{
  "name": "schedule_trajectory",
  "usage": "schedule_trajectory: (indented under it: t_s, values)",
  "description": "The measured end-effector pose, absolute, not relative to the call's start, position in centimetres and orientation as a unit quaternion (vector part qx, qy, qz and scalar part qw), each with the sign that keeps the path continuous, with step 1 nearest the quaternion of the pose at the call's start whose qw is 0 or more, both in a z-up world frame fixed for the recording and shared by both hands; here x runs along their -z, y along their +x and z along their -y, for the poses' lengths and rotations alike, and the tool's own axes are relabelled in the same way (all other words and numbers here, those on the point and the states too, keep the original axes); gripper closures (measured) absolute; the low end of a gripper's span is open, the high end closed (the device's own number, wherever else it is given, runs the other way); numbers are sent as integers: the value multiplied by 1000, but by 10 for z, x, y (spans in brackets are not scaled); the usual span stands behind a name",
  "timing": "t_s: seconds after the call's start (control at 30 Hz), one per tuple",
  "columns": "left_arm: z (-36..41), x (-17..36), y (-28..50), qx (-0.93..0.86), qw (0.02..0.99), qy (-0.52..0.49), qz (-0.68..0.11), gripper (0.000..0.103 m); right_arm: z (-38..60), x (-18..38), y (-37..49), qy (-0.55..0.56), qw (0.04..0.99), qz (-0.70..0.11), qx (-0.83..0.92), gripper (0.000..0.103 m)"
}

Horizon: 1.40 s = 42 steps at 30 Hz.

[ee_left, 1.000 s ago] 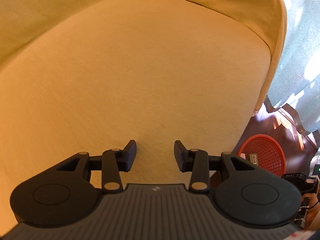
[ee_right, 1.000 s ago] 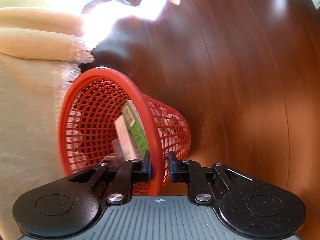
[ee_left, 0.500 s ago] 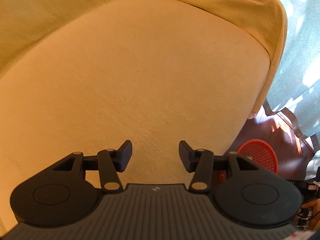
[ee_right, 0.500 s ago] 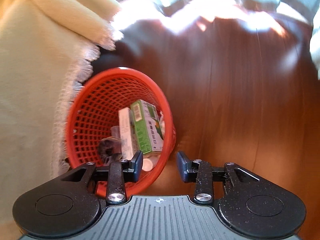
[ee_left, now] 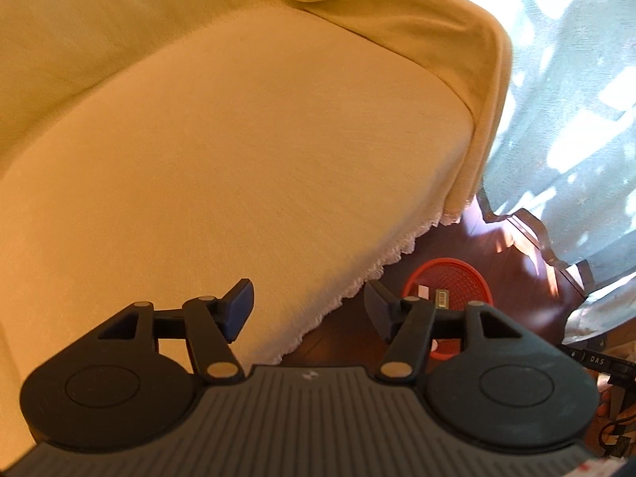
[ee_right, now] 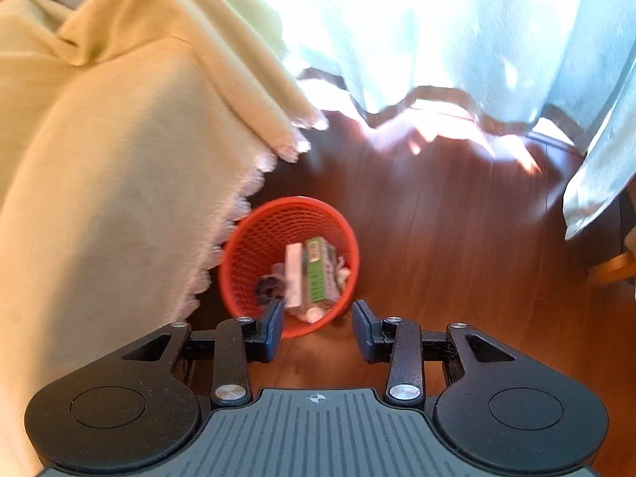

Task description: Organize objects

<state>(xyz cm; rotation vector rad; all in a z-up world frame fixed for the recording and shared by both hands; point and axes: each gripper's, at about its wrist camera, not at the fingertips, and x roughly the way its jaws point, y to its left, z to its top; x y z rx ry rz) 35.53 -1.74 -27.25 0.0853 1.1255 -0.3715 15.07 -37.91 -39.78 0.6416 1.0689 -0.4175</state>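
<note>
Floor: dark reddish wooden floor (ee_right: 457, 238), sunlit in patches near the far edge.
Sofa: at the left in both views, a sofa under a yellow cover (ee_left: 238, 151); its white fringed hem (ee_right: 238, 214) hangs down to the floor.
Left gripper: the left gripper (ee_left: 309, 310) hangs above the sofa's front edge with its jaws spread wide and nothing between them; one finger lies over the cover, the other over the floor and basket.
Basket: a red mesh basket (ee_right: 254, 246) stands upright on the floor just beside the fringed hem, right of the sofa; the left wrist view shows it (ee_left: 473, 278) partly behind the gripper's finger.
Basket contents: a white box (ee_right: 295, 274) and a green box (ee_right: 318, 278) stand on end side by side; a dark object (ee_right: 267, 287) lies to their left, too blurred to name, and pale bits lie at the bottom.
Right gripper: the right gripper (ee_right: 318, 332) hovers above the near rim of the basket, jaws parted and empty, clear of the rim.
Curtain: pale blue-green curtain (ee_right: 477, 31) hangs at the far right, bright with backlight, its hem near the floor.
</note>
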Motion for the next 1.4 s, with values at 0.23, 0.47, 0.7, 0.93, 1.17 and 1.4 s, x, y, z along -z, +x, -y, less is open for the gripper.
schedule_trajectory:
  t_s: [0.23,0.47,0.7,0.93,1.17,1.4]
  values:
    - [16,217,299,192,824,62,-529,39,331,313,134,282,803,-498,165,68]
    - [7,179,256,237,812,64,-529,29,284,251,102,305,808,-482,150,68]
    - [-33,135,203,275,799,57,-532,28,223,184,56,313,816,-460,156,67]
    - [-78,81,150,311,791,57,-524,24,162,110,12,297,826,-450,166,65]
    - [-113,37,112,321,791,82,-514,23,104,55,-19,273,827,-464,164,63]
    - [-133,12,90,318,793,93,-511,22,71,24,-30,247,825,-487,146,63]
